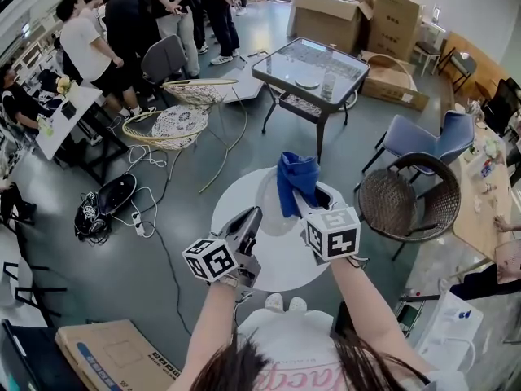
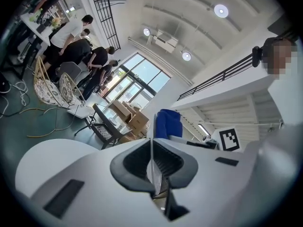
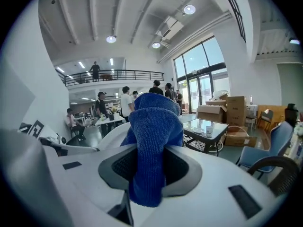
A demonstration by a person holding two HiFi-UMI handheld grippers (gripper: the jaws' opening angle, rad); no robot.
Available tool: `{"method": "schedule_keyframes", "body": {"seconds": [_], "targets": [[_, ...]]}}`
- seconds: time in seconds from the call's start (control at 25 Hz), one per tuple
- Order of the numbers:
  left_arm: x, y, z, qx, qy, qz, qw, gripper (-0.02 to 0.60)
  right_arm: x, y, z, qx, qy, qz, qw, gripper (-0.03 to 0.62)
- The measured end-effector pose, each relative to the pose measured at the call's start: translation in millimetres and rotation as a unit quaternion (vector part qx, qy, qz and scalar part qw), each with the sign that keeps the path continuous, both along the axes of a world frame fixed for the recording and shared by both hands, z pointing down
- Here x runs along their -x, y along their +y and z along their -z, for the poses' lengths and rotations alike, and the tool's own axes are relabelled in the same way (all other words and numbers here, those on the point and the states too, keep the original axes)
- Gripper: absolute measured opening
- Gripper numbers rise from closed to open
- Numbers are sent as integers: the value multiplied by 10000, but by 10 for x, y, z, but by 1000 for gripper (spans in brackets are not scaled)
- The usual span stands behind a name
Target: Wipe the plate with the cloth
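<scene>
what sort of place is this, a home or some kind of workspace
Probably a large open workspace or studio, not a home: stacked cardboard boxes, a group of people standing about, and a railed mezzanine under a high ceiling.

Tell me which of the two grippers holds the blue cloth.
The right gripper: its jaws are shut on the blue cloth, whereas the left gripper pinches the edge of the plate.

Round white table on the grey floor (loose cables strewn off to its left)
</scene>
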State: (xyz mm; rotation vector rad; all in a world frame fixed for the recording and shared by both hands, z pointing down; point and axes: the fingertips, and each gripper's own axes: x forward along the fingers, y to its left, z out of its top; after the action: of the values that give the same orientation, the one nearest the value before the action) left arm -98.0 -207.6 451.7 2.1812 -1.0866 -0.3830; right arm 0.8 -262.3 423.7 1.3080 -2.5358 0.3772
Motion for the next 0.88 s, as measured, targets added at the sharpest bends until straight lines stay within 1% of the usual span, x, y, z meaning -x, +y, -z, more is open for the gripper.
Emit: {"method": "schedule_keyframes", "body": {"seconds": [0.08,0.16,0.28,0.36,0.48,0.56,0.64,0.76,0.88], "targets": [[-5,4,-9,-9,-34,-40,10000,20,-133,-28,-33,62,-42,-168,9998,133],[-36,-10,-23,-14,-116,-66,9999,20,-247,-28,-26,21,-72,-294,9995,133],[-84,-58,-9,-19,-111,-78,9999,20,-382,100,134,-281,-250,-363,9986,133],[-100,-96,35,-65,-101,-94,9999,20,-407,259,236,-401,-374,-306,9980,133],[-95,-149,102,-132,-67,-82,9999,20,-225,480,256,-389,-409,70,9984,133],[-91,-175,137,-152,-6,-67,9999,20,-27,558,185,-347,-317,373,9982,133],[-108,-184,164,-164,55,-74,9998,20,134,574,72,-257,-178,556,9980,133],[-149,-176,163,-142,42,-92,9998,20,264,546,-68,-134,-3,680,9976,133],[-138,-168,148,-89,106,-60,9999,21,251,487,-159,-127,224,653,9975,133]]}}
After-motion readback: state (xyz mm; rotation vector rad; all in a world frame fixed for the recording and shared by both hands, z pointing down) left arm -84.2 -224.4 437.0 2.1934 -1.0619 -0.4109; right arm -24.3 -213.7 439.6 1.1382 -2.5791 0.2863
